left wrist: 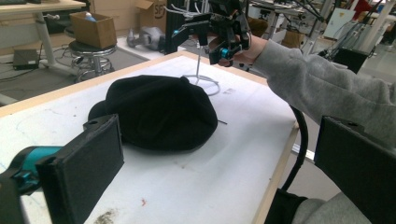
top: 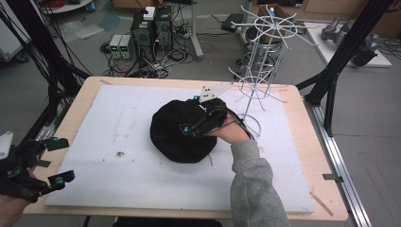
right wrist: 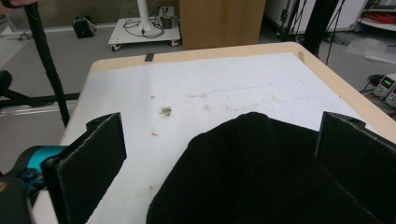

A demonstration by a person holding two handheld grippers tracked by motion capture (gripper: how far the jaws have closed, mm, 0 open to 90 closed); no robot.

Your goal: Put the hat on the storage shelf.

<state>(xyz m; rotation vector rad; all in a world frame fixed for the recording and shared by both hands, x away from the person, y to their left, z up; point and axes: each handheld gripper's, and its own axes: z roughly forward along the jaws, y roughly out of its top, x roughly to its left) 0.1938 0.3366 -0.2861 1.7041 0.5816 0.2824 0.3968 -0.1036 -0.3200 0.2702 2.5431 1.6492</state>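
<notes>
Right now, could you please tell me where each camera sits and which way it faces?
High view: above the person's side, looking forward and down on the table; shows both hands, the grey sleeve, the left tool and right tool.
Left gripper view: rides the left tool, facing across the black hat toward the right tool.
Right gripper view: rides the right tool, open above the hat.
All three share the hat.

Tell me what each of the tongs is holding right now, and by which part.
Nothing is held. The right tongs are open above the black hat, jaws apart. The left tongs are open at the table's edge.
</notes>
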